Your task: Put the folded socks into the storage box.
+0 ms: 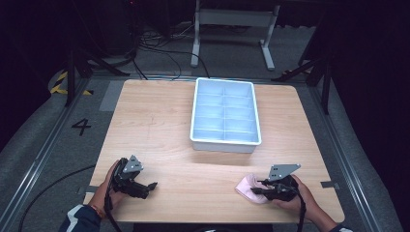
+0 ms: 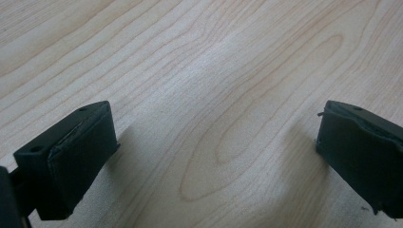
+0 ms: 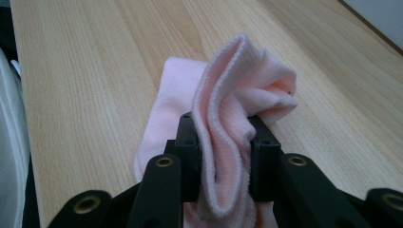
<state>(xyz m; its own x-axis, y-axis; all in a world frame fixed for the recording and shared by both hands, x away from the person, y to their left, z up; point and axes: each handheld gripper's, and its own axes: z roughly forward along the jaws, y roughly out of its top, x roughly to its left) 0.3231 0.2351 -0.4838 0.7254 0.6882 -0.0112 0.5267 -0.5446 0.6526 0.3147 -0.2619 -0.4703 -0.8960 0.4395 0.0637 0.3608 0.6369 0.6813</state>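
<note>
Right gripper (image 3: 223,142) at the table's (image 1: 159,125) near right edge, pinching a bunched fold of a pink sock (image 3: 237,90) lying there. Left gripper (image 2: 214,142) near the left corner, jaws spread over bare wood. Beyond, a pale divided tray (image 1: 225,140).

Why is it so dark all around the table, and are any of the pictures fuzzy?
High view: light falls on the table, the room behind stays black. Left gripper view: soft shadows under the open left gripper. Right gripper view: the pink sock is sharp, the far wood blurs.
</note>
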